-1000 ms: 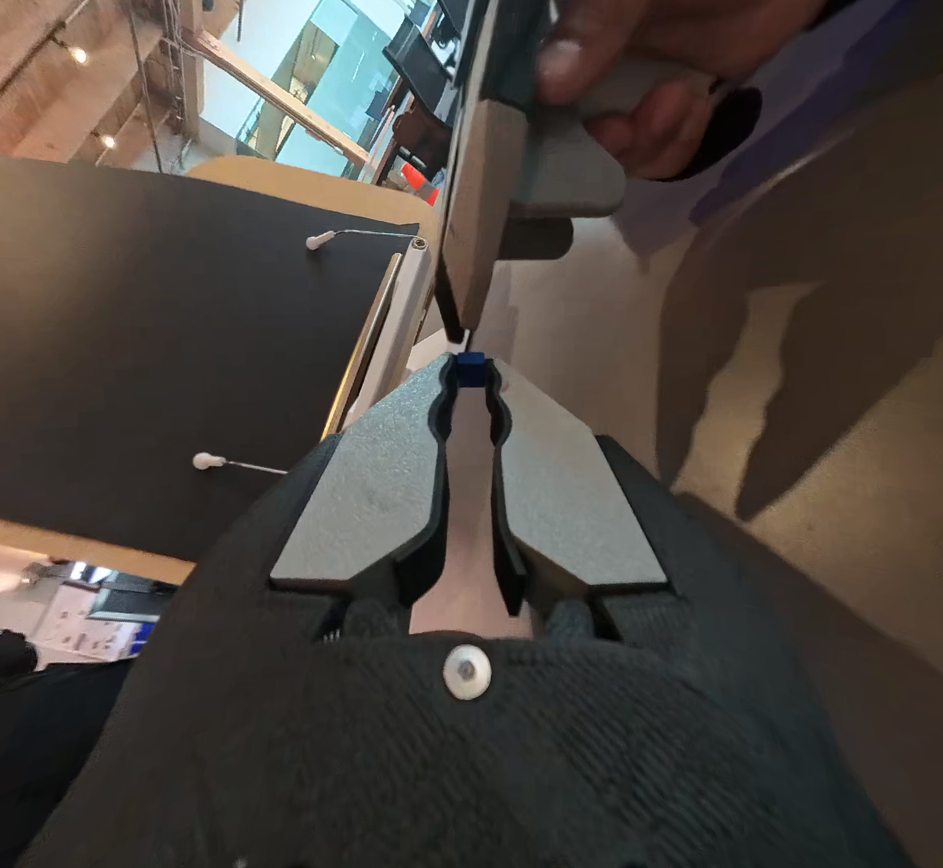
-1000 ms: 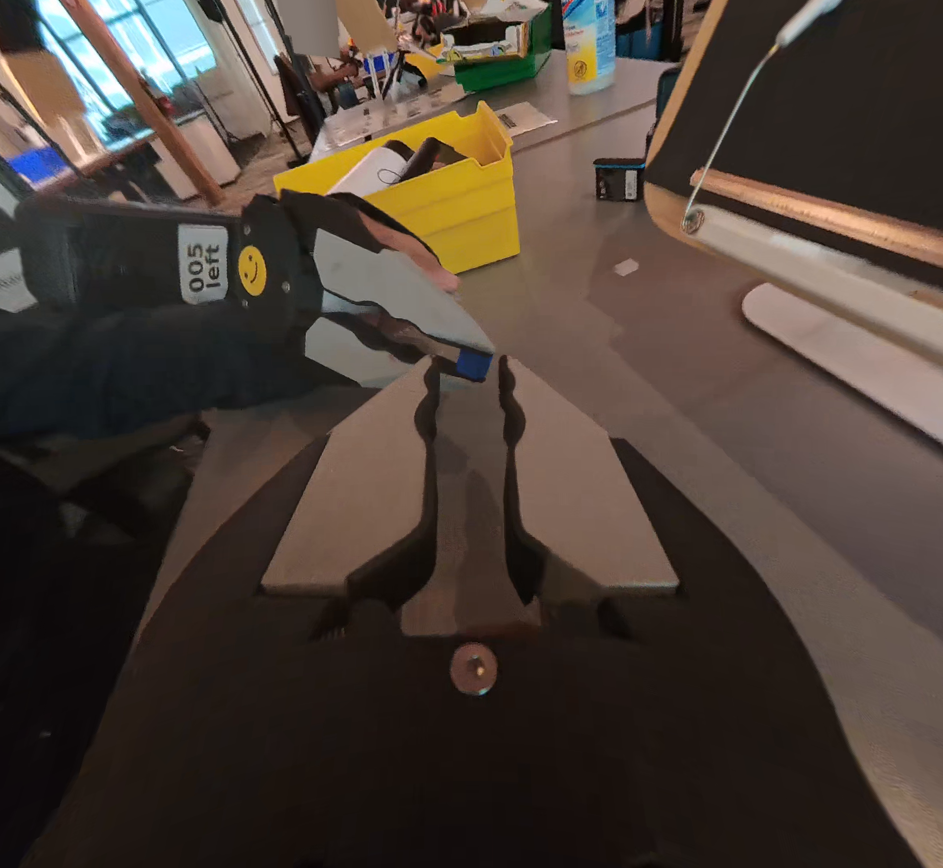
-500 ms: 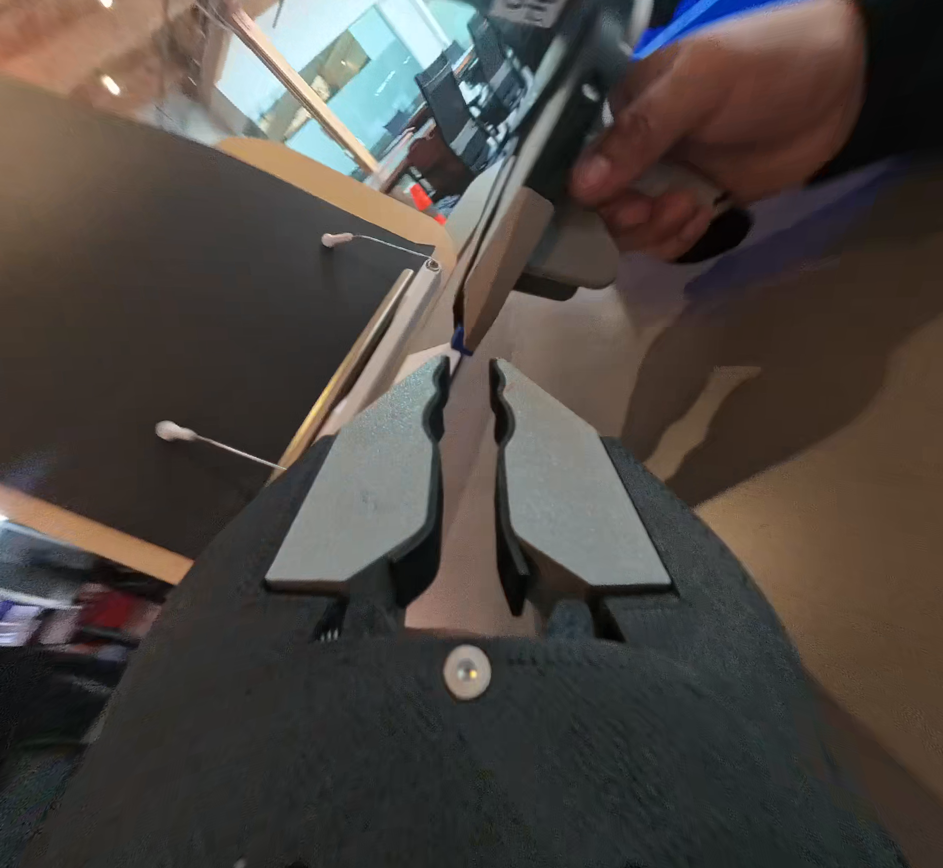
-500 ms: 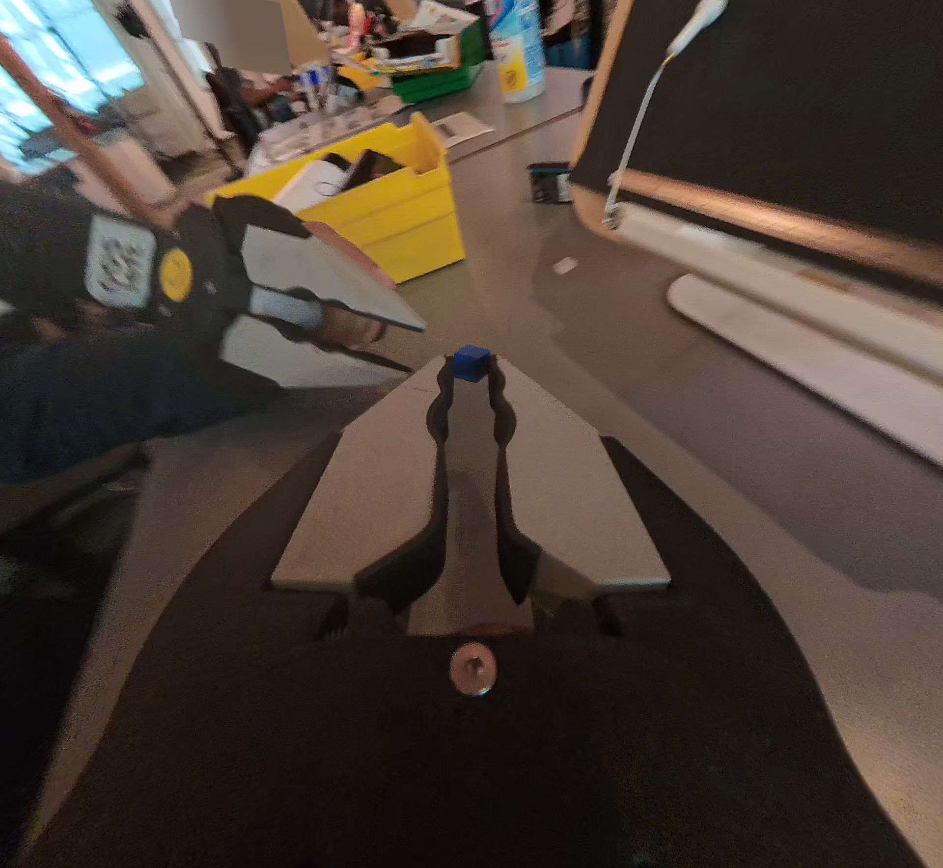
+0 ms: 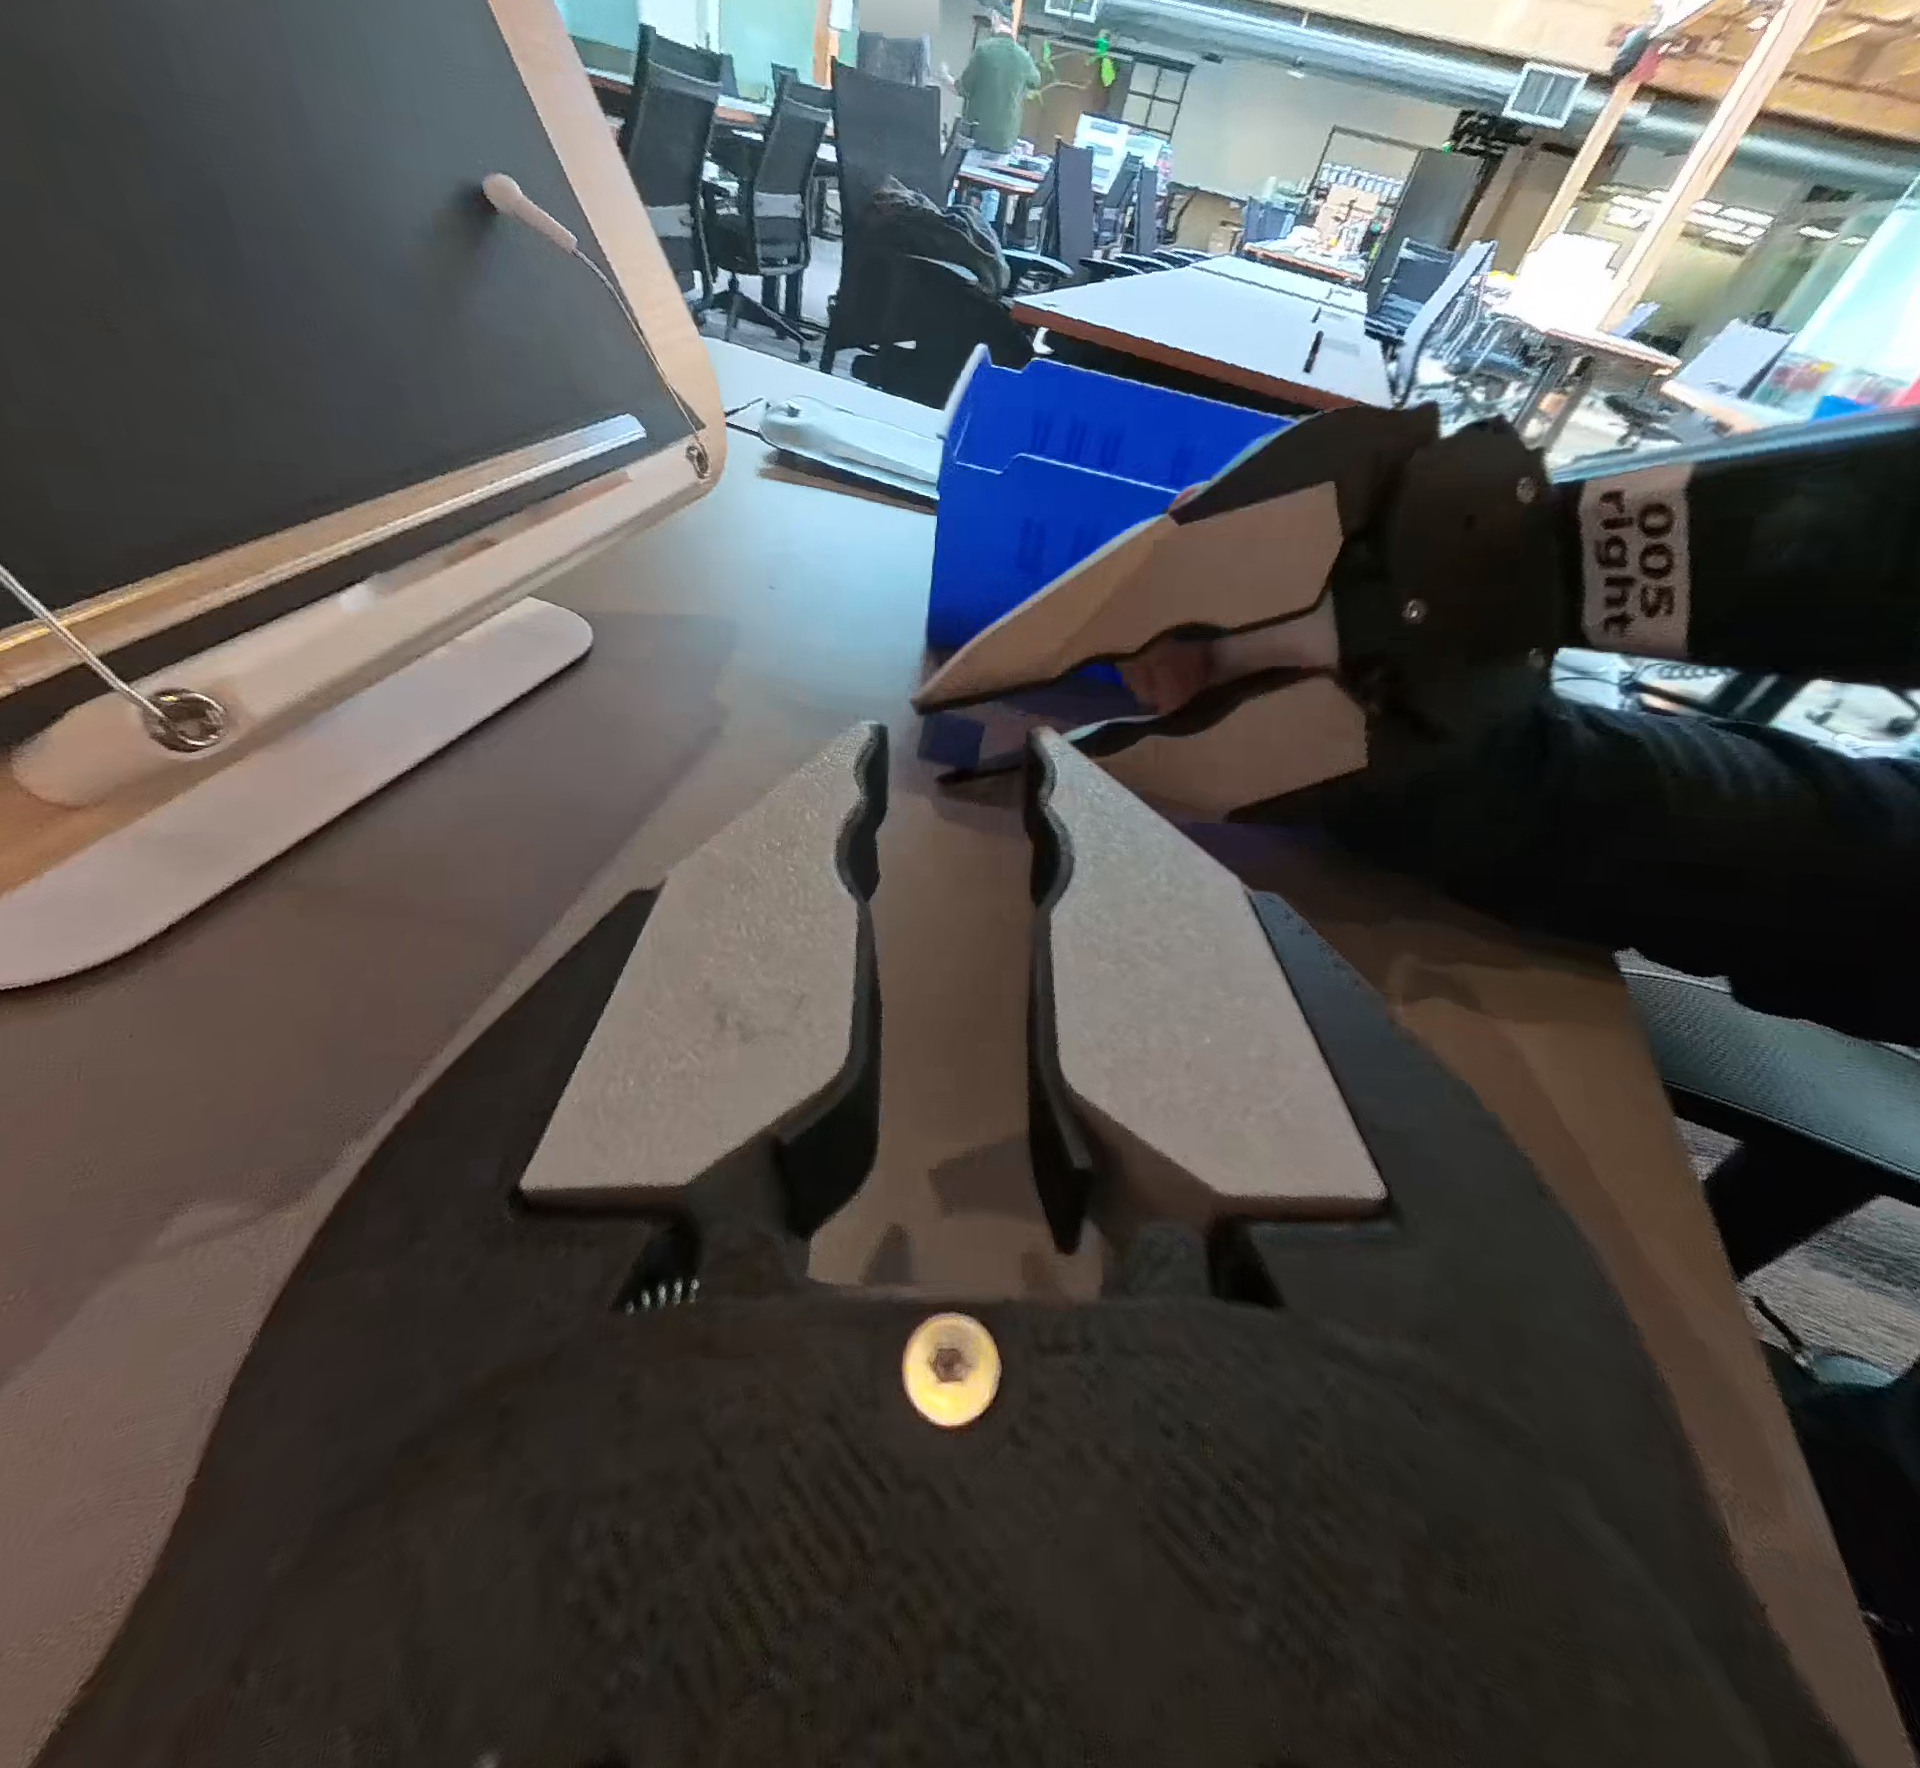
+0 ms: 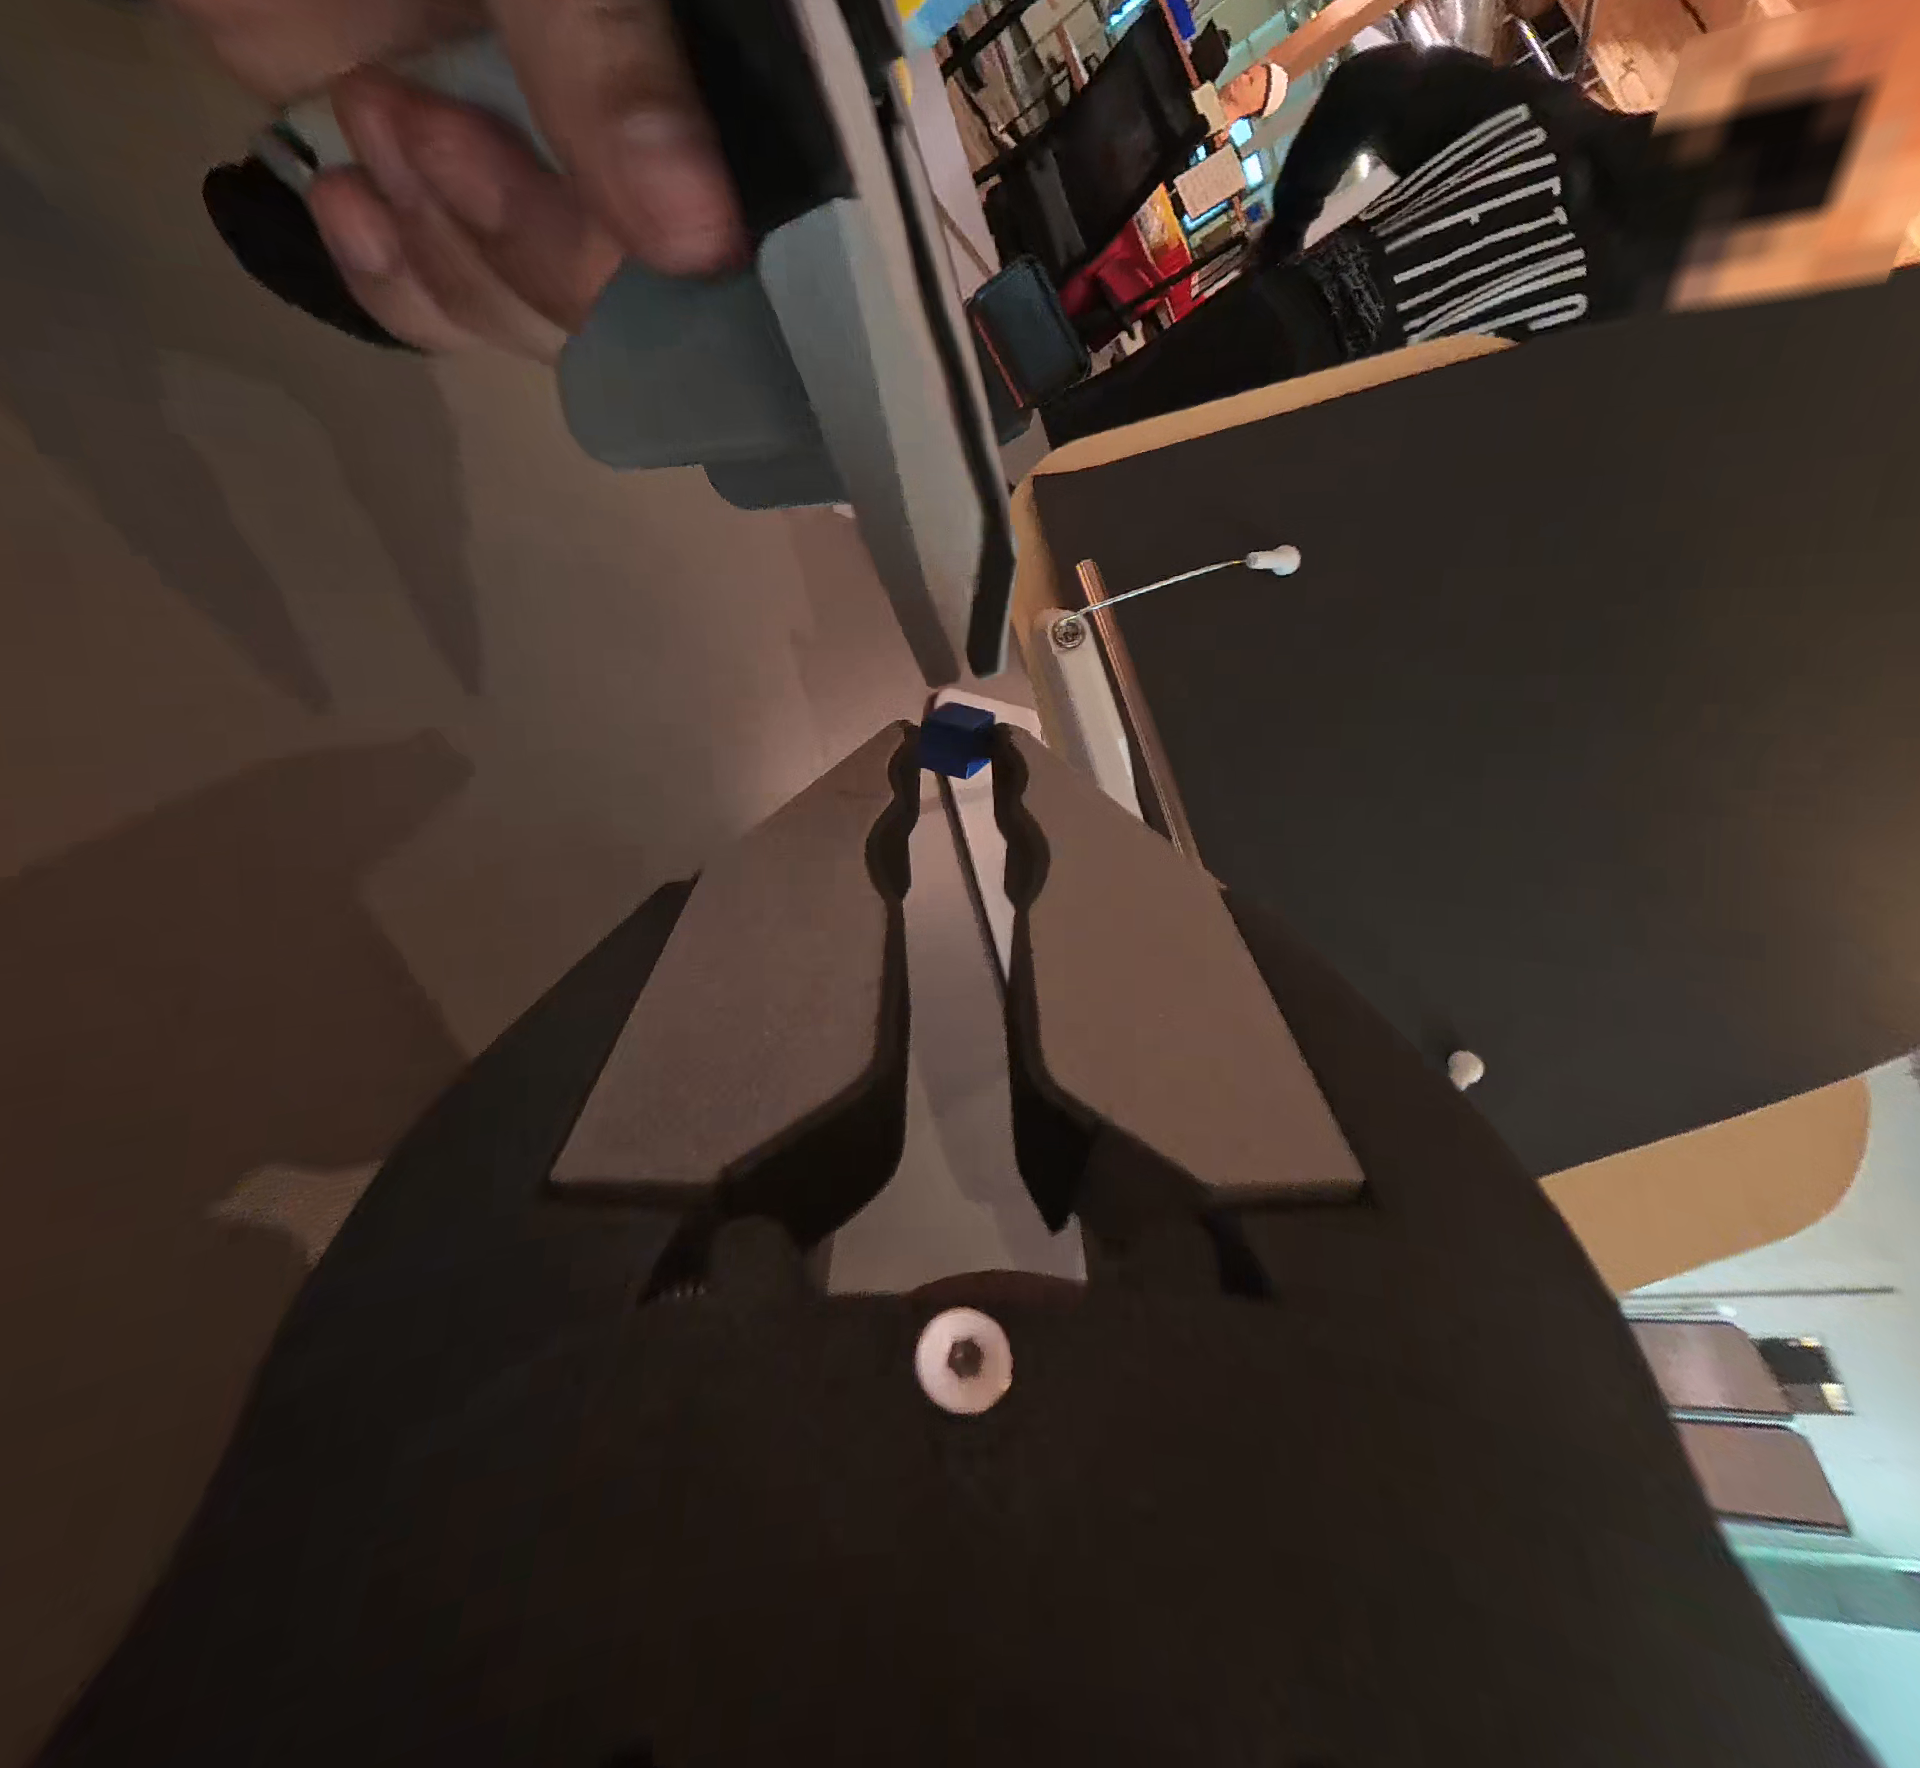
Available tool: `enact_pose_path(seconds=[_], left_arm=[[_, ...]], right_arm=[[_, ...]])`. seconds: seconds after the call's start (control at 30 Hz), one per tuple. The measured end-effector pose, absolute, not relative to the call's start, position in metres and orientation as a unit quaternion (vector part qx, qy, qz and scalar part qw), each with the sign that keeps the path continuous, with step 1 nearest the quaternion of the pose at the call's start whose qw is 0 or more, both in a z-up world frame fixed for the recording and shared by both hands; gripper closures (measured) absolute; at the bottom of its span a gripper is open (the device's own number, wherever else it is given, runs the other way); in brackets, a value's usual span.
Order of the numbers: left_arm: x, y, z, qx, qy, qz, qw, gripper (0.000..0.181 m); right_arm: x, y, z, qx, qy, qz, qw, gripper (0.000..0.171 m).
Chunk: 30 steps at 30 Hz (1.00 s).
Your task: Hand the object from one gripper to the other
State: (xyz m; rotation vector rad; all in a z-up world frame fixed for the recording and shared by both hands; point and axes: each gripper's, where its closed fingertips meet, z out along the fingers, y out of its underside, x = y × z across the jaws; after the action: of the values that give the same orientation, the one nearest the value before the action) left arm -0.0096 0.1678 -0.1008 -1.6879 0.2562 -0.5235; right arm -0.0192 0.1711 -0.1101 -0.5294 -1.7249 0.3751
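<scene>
Right wrist view shows you the small blue cube [image 6: 957, 746] pinched at the very tips of your right gripper [image 6: 958, 750], one fingertip pressing each side, the two fingers drawn in to a narrow gap with nothing else between them. Just beyond those tips, and a little above them in that view, the left gripper [image 6: 961, 653] points its closed-looking edge toward the cube without touching it; a sliver of space separates them. Your hand [image 6: 457, 108] wraps the left gripper's grey handle at the upper left, blurred.

From the left wrist view, your left gripper [image 5: 956, 747] holds nothing: its fingers stand apart with a clear channel between them, and bare tabletop shows through. Just ahead of its tips sits the cube [image 5: 951, 736], caught between the tips of the right gripper [image 5: 940, 731], which reaches in from the right, its black body and your dark sleeve [image 5: 1621, 845] trailing off toward the frame's edge. The cube lies just forward of the left fingertips, roughly in line with the gap, not inside it.

Beyond the right gripper, farther from the left claw, a blue bin [image 5: 1049, 503] stands on the table [image 5: 790, 575]. To the left of the left claw a black board with a pale wooden rim [image 5: 260, 212] leans on a white stand [image 5: 312, 762], with thin wire clips across its lower ledge. In the right wrist view the same board [image 6: 1507, 679] lies to the right of the right claw.
</scene>
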Motion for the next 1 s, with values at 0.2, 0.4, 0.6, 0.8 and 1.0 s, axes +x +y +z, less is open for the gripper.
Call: enact_pose_path(seconds=[0.2, 0.4, 0.6, 0.8, 1.0], left_arm=[[-0.003, 0.169, -0.111, -0.749, 0.128, -0.226, 0.610, 0.170], [-0.003, 0.168, -0.116, -0.756, 0.140, -0.224, 0.599, 0.170], [-0.009, 0.171, -0.115, -0.760, 0.179, -0.121, 0.613, 0.171], [-0.026, 0.172, -0.113, -0.704, 0.300, 0.143, 0.628, 0.171], [-0.009, 0.165, -0.104, -0.596, 0.405, 0.247, 0.648, 0.171]], right_arm=[[-0.020, 0.160, -0.113, -0.207, -0.754, 0.153, 0.604, 0.161], [-0.020, 0.158, -0.118, -0.205, -0.762, 0.148, 0.596, 0.161], [-0.021, 0.160, -0.119, -0.228, -0.758, 0.169, 0.587, 0.155], [-0.017, 0.160, -0.125, -0.336, -0.752, 0.342, 0.453, 0.151], [-0.013, 0.163, -0.111, -0.422, -0.679, 0.512, 0.313, 0.144]])
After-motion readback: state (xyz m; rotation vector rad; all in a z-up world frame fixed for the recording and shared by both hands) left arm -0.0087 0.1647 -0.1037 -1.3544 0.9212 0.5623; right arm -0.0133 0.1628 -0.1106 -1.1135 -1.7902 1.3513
